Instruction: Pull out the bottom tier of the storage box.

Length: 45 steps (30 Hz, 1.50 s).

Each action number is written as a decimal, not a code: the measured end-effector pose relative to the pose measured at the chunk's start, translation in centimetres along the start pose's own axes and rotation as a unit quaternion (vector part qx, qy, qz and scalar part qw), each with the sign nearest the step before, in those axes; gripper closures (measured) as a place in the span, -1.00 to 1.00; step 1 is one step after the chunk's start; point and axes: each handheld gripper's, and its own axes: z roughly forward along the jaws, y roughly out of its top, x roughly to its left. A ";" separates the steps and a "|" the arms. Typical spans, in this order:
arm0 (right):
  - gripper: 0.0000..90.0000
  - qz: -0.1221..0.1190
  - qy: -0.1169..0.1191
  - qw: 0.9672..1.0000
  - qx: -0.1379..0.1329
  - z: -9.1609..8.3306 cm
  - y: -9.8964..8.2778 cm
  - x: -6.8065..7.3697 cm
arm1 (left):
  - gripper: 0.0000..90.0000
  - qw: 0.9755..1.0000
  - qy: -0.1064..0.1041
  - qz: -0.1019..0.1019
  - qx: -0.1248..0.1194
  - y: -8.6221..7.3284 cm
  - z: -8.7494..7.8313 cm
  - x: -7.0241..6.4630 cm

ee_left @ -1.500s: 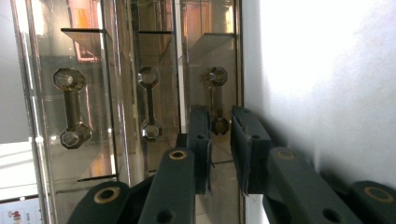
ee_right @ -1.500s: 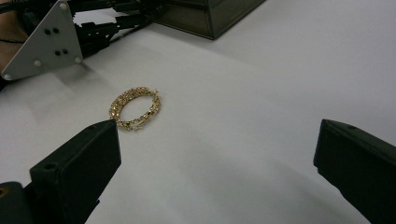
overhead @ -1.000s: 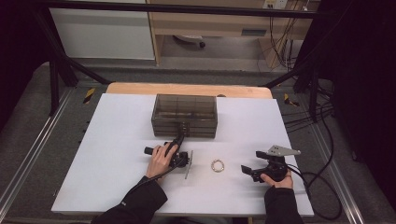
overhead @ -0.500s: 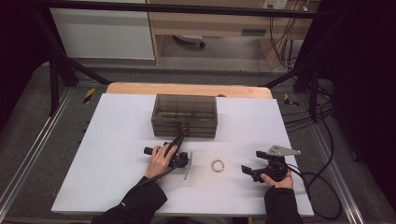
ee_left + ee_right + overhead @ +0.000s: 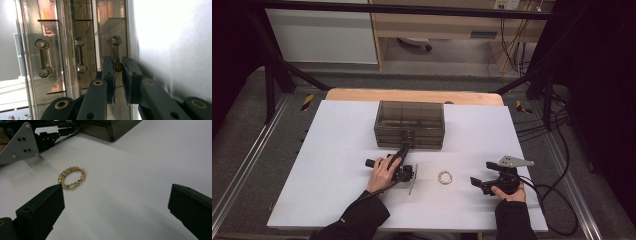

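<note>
Item: smoky translucent drawer box (image 5: pixel 409 125), three drawers stacked, set at the far middle of the white table (image 5: pixel 327 165). Each drawer front is fitted with a dumbbell-shaped handle with faceted ends.

Left gripper (image 5: pixel 404 151): seen at the box's front in the high view. In the left gripper view its jaws are nearly closed around the handle of the lowest drawer (image 5: pixel 115 53), next to the table top; whether the pads press on the handle cannot be told for certain, though it is read as gripped.

Right gripper (image 5: pixel 479 181): rested on the table at the near right, jaws spread wide, nothing held.

Gold chain bracelet (image 5: pixel 445 177): laid in a ring on the table between the two grippers, well apart from the box.

Given by the gripper views alone: the facets of the handles (image 5: pixel 43 57), the bracelet's links (image 5: pixel 71 178). Given by the high view alone: the layout of the table and both forearms.

Writing: a small printed card is seen at the lower left edge of the left gripper view, too small to be read.
</note>
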 end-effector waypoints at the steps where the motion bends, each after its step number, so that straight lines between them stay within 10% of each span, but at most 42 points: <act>1: -0.98 0.000 0.000 1.000 0.000 0.0 0.0 0.0 | 0.79 1.000 -0.001 0.002 0.002 0.0 -0.1 0.0; 18: -0.98 0.000 0.000 1.000 0.000 0.0 0.0 0.0 | 0.38 1.000 -0.013 -0.011 -0.004 -0.4 -0.2 0.7; 45: -0.98 0.000 0.000 1.000 0.001 0.0 0.0 0.0 | 0.52 1.000 -0.020 -0.015 -0.004 -0.7 0.2 1.2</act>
